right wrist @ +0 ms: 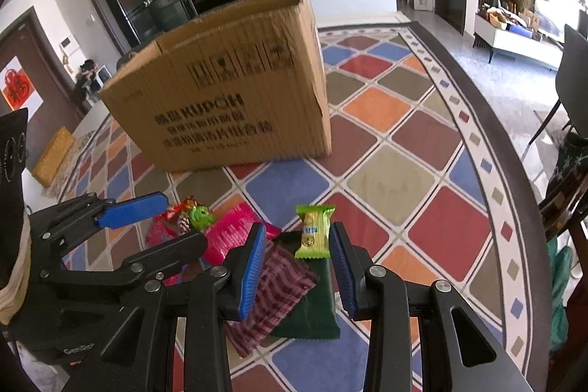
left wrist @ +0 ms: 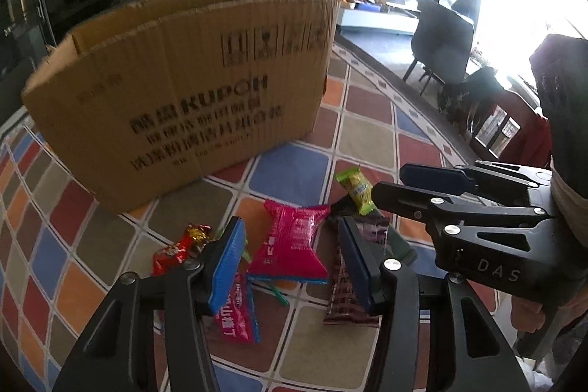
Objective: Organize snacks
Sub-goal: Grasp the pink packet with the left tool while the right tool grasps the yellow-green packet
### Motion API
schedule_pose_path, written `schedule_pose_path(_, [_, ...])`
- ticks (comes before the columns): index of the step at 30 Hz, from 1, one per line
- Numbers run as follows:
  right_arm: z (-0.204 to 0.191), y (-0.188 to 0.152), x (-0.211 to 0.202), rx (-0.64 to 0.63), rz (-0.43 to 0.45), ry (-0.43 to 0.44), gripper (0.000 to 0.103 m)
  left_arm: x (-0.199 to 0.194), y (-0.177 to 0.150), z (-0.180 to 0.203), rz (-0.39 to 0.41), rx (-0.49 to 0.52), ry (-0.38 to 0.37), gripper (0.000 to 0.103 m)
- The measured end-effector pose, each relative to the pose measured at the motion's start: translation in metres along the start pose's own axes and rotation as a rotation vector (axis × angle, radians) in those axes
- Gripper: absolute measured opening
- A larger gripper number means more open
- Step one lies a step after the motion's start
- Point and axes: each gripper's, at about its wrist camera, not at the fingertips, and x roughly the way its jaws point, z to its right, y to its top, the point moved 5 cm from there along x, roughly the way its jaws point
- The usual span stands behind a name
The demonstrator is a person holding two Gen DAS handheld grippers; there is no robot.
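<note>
Corrugated brown cardboard makes up the box (right wrist: pixel 220 98), a plain open-topped carton with dark printed lettering and handling symbols on its near wall, ribbed vertically, its right corner edge a little frayed; what lies inside cannot be seen from either camera. It stands on a round table covered by a smooth cloth (right wrist: pixel 422 142) patterned in rounded diamonds of red, blue, orange, brown and olive, with a pale border band near the rim. In front of the box, on the cloth, lies a loose heap of wrapped snacks. A glossy magenta packet (left wrist: pixel 294 241), pinched at its ends into a bow-tie shape, sits in the middle; a second pink wrapper (left wrist: pixel 237 315) with blue edging lies nearer the left wrist camera. A crinkled red and gold foil sweet (left wrist: pixel 180 247) rests to the left of them. A small lime-green packet (right wrist: pixel 314 230) with serrated ends lies on top of a flat dark green pouch (right wrist: pixel 312 311), beside a maroon checked wrapper (right wrist: pixel 272 289). The left gripper (left wrist: pixel 290 263), black-framed with ridged blue pads, hangs partly open over the magenta packet, pads clear of it and holding nothing. The right gripper (right wrist: pixel 297 263) is also partly open with nothing in its grasp, its ribbed pads either side of the lime-green packet, above the checked wrapper and green pouch.
</note>
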Motion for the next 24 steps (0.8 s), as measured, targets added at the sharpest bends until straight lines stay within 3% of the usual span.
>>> schedule_pose_path(17, [0.007,-0.004,0.034,0.008,-0.074,-0.007,0.037,0.040,-0.006,-0.002,-0.112,0.007,-0.045,0.047])
schedule_pose_path(24, [0.008,-0.002,0.044,0.005,-0.091,-0.017,0.036,0.052,-0.007,-0.008,-0.140,-0.032,-0.057,0.040])
